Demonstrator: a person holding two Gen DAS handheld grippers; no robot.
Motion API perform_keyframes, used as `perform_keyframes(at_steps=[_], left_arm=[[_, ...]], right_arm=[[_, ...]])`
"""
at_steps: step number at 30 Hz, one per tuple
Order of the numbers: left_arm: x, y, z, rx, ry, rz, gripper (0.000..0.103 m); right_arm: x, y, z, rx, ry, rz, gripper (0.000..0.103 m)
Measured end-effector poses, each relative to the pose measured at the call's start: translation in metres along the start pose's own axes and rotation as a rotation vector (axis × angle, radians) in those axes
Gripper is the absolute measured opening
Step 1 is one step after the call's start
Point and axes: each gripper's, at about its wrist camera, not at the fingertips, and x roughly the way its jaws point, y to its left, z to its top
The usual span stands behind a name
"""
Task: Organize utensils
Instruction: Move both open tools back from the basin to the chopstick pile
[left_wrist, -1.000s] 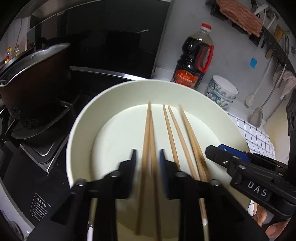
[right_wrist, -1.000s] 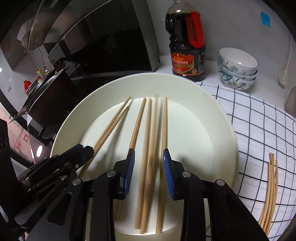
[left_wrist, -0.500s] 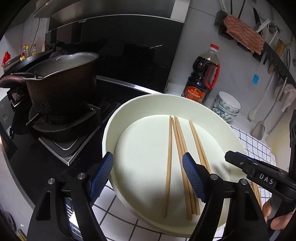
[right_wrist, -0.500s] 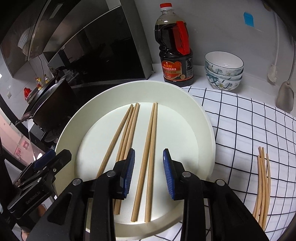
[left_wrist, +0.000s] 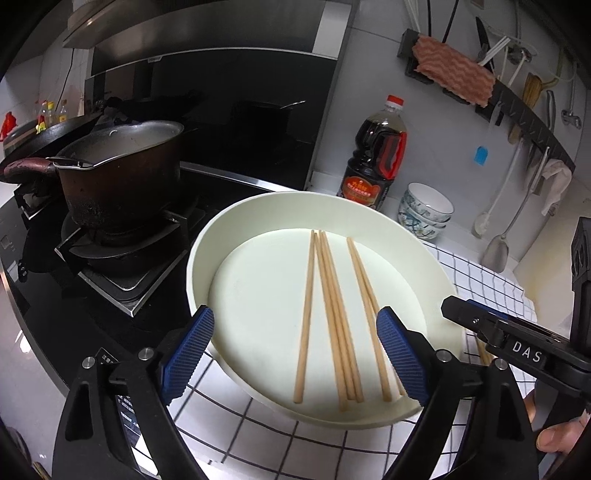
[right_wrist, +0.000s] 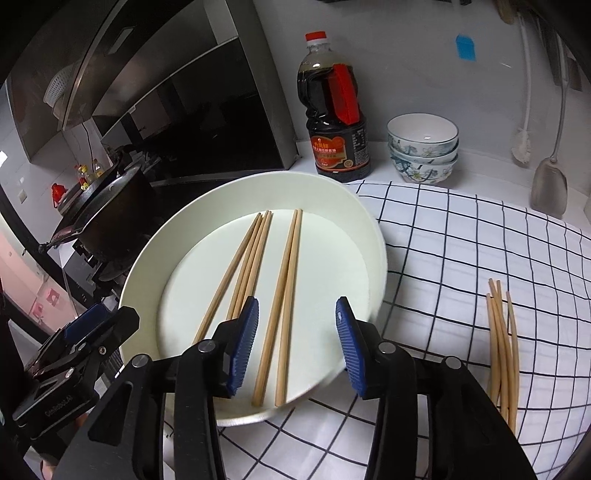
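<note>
Chopsticks (left_wrist: 334, 314) lie in our white plate (left_wrist: 258, 206) at frame centre on the checked tabletop (right_wrist: 461, 240); stove (left_wrist: 110, 266) at left. Both jaws have just been opening, gripping nothing.

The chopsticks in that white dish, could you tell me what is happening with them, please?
A person holds a gripper in each hand above the white dish, sorting utensils. Six chopsticks lie loose in it. The left gripper and right gripper grip nothing, their jaws having just opened. A second bundle of chopsticks lies on the checked cloth.
</note>
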Motion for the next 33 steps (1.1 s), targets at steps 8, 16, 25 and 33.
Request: perform_keyframes(at_steps=[8, 16, 25, 33], left_arm=[[-0.015, -0.026, -0.011, 0.045, -0.015, 0.006, 0.097], [-0.023, -0.057, -0.026, 0.083, -0.006, -0.029, 0.097], [-0.019, -0.105, -0.053, 0.131, 0.032, -0.081, 0.097], [-0.004, -0.152, -0.081, 0.174, 0.083, -0.082, 0.097]], right_arm=[[-0.032, -0.029, -0.014, 0.034, -0.048, -0.024, 0.052], [-0.065, -0.073, -0.032, 0.045, -0.063, -0.104, 0.055], [-0.085, -0.126, -0.054, 0.079, -0.051, -0.191, 0.057], [-0.083, -0.167, -0.07, 0.089, -0.021, -0.241, 0.06]])
